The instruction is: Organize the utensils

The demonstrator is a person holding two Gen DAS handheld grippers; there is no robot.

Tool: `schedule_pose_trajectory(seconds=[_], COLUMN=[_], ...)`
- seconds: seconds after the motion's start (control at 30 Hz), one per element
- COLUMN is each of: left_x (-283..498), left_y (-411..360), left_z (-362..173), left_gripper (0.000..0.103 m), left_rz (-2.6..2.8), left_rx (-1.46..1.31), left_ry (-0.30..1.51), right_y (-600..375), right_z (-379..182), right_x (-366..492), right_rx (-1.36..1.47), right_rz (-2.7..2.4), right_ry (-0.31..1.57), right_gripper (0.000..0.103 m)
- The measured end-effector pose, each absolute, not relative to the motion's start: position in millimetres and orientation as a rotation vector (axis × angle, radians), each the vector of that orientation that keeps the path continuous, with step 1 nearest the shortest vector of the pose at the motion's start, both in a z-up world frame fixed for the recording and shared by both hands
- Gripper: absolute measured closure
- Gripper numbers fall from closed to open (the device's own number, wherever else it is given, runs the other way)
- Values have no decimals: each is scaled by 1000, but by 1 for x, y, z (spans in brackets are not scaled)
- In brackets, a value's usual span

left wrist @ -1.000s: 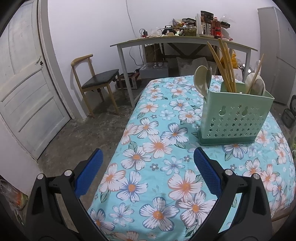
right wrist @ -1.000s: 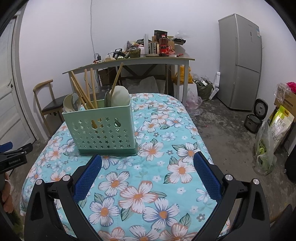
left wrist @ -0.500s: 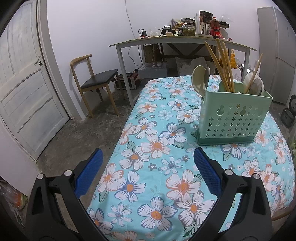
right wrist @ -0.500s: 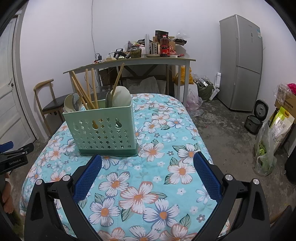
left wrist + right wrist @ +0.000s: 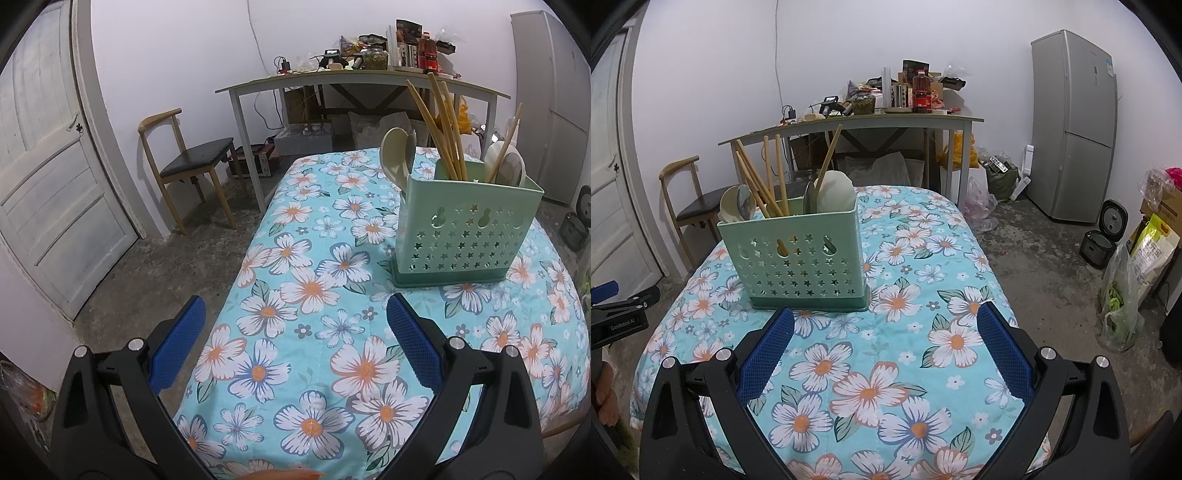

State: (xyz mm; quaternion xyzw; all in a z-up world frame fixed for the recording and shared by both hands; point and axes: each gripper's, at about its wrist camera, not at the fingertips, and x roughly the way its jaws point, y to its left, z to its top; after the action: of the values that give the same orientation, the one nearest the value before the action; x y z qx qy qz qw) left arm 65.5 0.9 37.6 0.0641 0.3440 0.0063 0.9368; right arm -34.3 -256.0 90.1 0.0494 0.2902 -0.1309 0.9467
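Note:
A mint-green utensil holder (image 5: 463,236) with star cut-outs stands upright on the floral tablecloth (image 5: 314,295). It holds wooden chopsticks (image 5: 439,125) and pale spoons (image 5: 395,158). It also shows in the right wrist view (image 5: 801,258), with chopsticks (image 5: 768,177) and a pale spoon (image 5: 834,192) in it. My left gripper (image 5: 293,339) is open and empty, held over the table's near left part, apart from the holder. My right gripper (image 5: 884,339) is open and empty, just in front of the holder.
A wooden chair (image 5: 184,173) and a white door (image 5: 48,177) are at the left. A grey table (image 5: 857,125) with bottles and clutter stands behind. A fridge (image 5: 1075,125), rice cookers (image 5: 1102,236) and bags (image 5: 1123,295) are on the right floor.
Both grippers have drawn back slightly from the holder; it looks a little farther in both views. Both stay open and empty. Nothing on the table moved.

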Motion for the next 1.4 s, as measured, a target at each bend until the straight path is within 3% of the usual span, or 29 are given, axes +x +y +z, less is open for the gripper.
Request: schedule_pose_trajectory(seconds=[1.4], left_x=[62], left_y=[-14], left_z=[41], left_gripper=[8], left_rz=[-33], left_rx=[178], left_ry=[695], right_y=[-255], right_z=[91], right_x=[-34], right_rx=[100], right_rz=[-268], right_ry=[591], right_gripper=[7])
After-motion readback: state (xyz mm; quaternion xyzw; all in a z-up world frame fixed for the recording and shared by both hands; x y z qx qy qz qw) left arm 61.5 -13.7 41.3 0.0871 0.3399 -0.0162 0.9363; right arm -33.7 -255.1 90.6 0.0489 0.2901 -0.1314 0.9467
